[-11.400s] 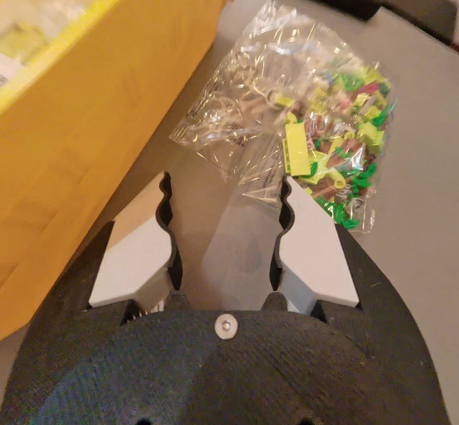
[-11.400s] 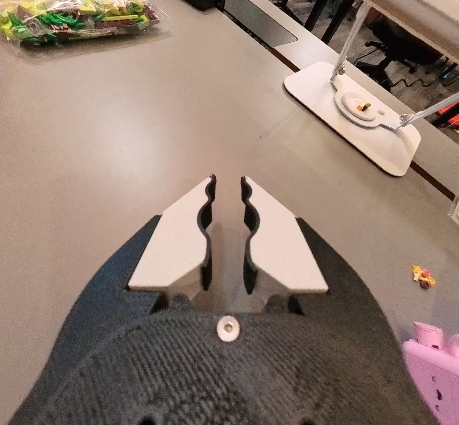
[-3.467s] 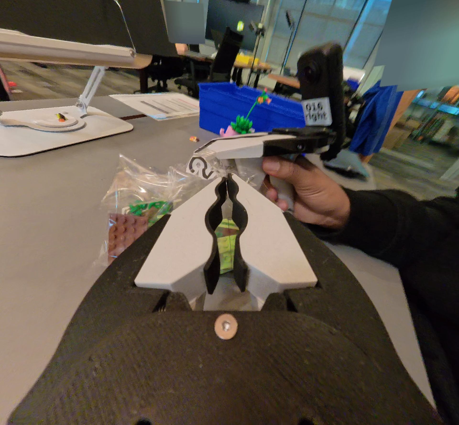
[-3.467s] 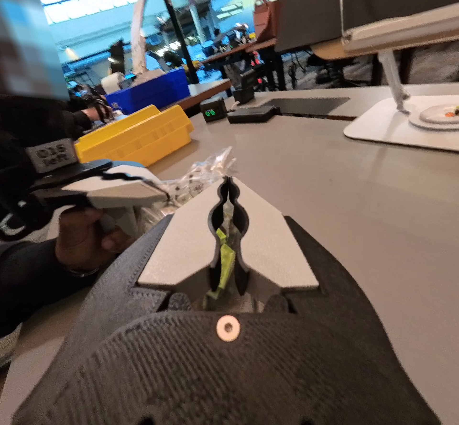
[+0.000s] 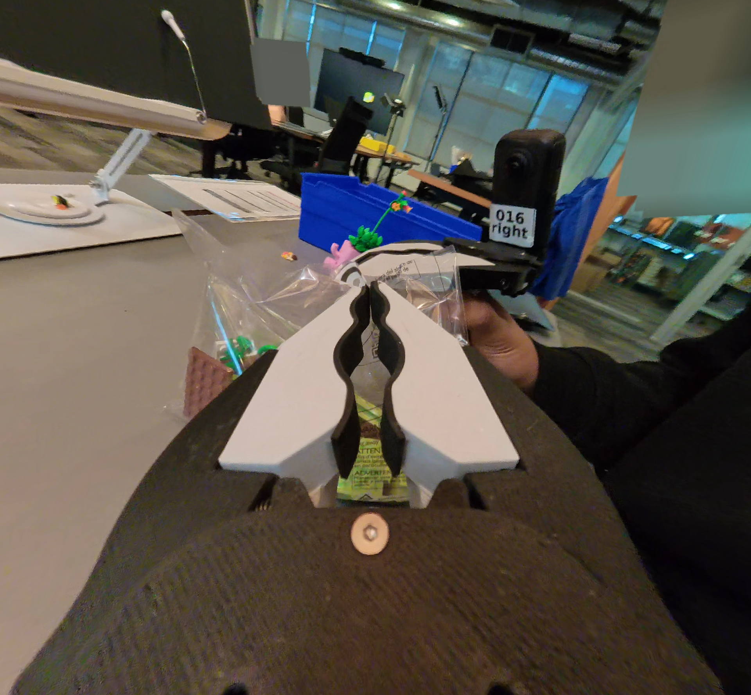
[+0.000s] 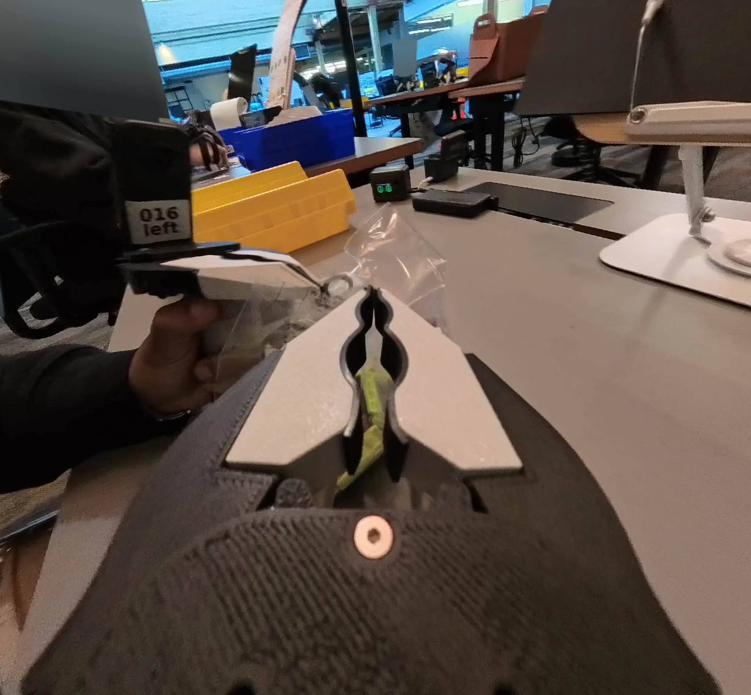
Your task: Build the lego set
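Between the grippers: a clear bag (image 5: 260, 301) of lego pieces is held up over the table (image 5: 81, 330), its lower end sagging toward the surface.
Left gripper (image 5: 370, 289): fingers closed on the bag film, tips meeting; printed film and a lime patch show through the gap between them.
Right gripper (image 6: 373, 294): fingers likewise pinched together on the film, a lime piece (image 6: 372, 403) lying in the gap behind the tips.
Relation: the two sets of tips sit just beside each other on the same upper stretch of bag, each tool visible in the other's view.
Contents: green pieces (image 5: 239, 346) and a brown studded plate (image 5: 203, 383) hang in the low left corner of the bag.
Handling: film is thin, soft and slippery; judged light, with weight pooled at the bottom. Pieces are small, hard and will scatter.
Hold point: grip empty film near the top edge, clear of pieces, tips close together so a tear starts between them.
Step judged: opening the bag; no tear visible yet.
Risk: film slipping from the pads, or a sudden split spilling pieces.
Surroundings: pink build (image 5: 345, 251) with green plant, blue bin (image 5: 325, 208), yellow bins (image 6: 276, 204), lamp base (image 6: 670, 265).
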Demonstrator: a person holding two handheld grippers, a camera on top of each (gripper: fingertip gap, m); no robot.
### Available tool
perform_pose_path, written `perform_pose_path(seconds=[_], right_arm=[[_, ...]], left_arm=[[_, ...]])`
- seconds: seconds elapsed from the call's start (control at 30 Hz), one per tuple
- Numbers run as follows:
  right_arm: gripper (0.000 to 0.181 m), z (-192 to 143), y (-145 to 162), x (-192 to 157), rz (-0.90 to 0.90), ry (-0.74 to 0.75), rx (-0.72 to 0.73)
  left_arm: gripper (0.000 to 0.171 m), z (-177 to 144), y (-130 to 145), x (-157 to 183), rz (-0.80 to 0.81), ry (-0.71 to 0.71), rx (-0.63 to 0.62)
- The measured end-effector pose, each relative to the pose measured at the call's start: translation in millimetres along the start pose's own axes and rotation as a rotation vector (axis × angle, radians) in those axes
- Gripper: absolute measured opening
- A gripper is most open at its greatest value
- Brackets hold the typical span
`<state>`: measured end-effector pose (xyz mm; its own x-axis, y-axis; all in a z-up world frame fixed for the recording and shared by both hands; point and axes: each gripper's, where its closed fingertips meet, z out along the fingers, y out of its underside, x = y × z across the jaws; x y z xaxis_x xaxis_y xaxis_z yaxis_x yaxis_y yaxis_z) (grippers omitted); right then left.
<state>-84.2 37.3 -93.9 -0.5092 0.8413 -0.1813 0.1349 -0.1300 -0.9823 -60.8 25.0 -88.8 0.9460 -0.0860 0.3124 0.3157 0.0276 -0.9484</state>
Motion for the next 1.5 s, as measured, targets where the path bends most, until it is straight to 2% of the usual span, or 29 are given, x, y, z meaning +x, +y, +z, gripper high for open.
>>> perform_pose_path(seconds=[0.2, 0.23, 0.27, 0.3, 0.37, 0.5, 0.73, 1.03, 1.2, 1.37, 1.5], right_arm=[[0.0, 2.1, 4.1, 3.8, -0.009, 0.039, -0.026], [0.0, 1.5, 4.9, 9.9, 0.008, 0.073, -0.027], [0.0, -5.2, 7.0, 33.4, -0.006, 0.194, -0.03], [0.0, -16.0, 6.3, 54.6, 0.031, 0.261, -0.023], [0.0, -29.3, -5.7, 61.6, 0.143, 0.196, 0.052], [0.0, -21.0, -6.1, 45.4, 0.058, 0.186, 0.051], [0.0, -26.7, -11.3, 48.7, 0.136, 0.099, 0.113], [0.0, -27.2, -17.1, 37.2, 0.101, 0.054, 0.149], [0.02, -33.8, -33.6, 29.4, 0.07, 0.025, 0.251], [0.028, -37.6, -48.2, -7.1, -0.063, -0.097, 0.329], [0.031, -31.7, -42.0, -23.4, -0.113, -0.152, 0.302]], left_arm=[[0.0, 1.3, 3.3, -3.9, 0.055, -0.06, -0.022], [0.0, 1.2, 3.1, -1.7, 0.079, -0.058, -0.024], [0.0, -0.6, -3.5, 15.0, 0.098, 0.024, 0.013], [0.0, -1.8, -8.2, 20.2, 0.121, 0.019, 0.028], [0.0, -1.4, -6.3, 15.6, 0.169, -0.048, 0.006], [0.0, -3.7, -6.6, 9.3, 0.064, 0.007, 0.052], [0.0, -20.1, -19.0, -6.7, 0.019, -0.001, 0.148], [0.0, -33.7, -26.7, -25.7, -0.063, -0.026, 0.224], [0.0, -34.8, -28.0, -27.3, -0.088, -0.011, 0.243], [0.006, -34.3, -29.0, -25.3, -0.083, -0.001, 0.249], [0.013, -33.5, -31.0, -21.7, -0.065, 0.005, 0.254]])
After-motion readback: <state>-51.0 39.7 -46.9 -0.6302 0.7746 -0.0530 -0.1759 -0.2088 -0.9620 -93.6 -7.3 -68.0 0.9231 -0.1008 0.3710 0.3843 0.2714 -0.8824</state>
